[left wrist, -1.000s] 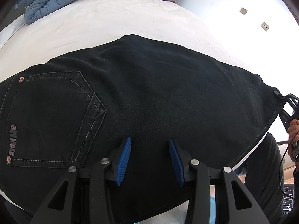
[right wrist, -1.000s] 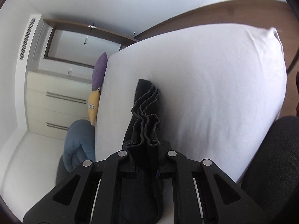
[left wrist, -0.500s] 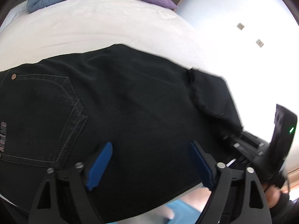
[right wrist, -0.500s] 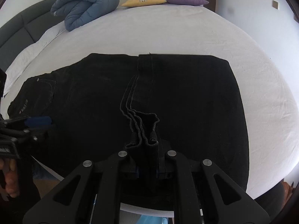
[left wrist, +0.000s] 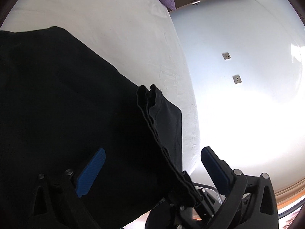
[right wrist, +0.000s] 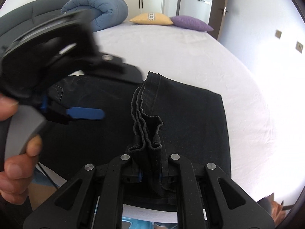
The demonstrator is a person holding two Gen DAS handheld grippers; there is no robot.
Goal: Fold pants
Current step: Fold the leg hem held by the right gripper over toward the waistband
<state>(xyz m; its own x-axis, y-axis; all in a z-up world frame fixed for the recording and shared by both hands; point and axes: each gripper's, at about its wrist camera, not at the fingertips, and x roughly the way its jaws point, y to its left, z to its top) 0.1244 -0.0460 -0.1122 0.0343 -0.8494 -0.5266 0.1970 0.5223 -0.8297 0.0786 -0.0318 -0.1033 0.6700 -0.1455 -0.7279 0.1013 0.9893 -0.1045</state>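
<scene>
Black pants [left wrist: 63, 105] lie on the white bed [left wrist: 114, 22], with the leg ends folded over toward the waist. My right gripper [right wrist: 149, 171] is shut on the bunched hems [right wrist: 146, 131] and holds them just above the pants near the front edge; it also shows in the left wrist view [left wrist: 190, 194]. My left gripper [left wrist: 152, 169] is open wide and empty, its blue pads [left wrist: 91, 171] on either side of the hem edge. The right wrist view shows the left gripper [right wrist: 85, 113] held by a hand at the left, above the pants [right wrist: 190, 114].
A rolled blue duvet [right wrist: 99, 9], a yellow pillow [right wrist: 150, 17] and a purple pillow [right wrist: 190, 22] lie at the head of the bed. A dark headboard [right wrist: 28, 19] is at the left. A wall with sockets [left wrist: 225, 56] is at the right.
My right gripper has carried the hems over the pants toward the waist. My left gripper has opened wider and swung right, up to the held hems.
</scene>
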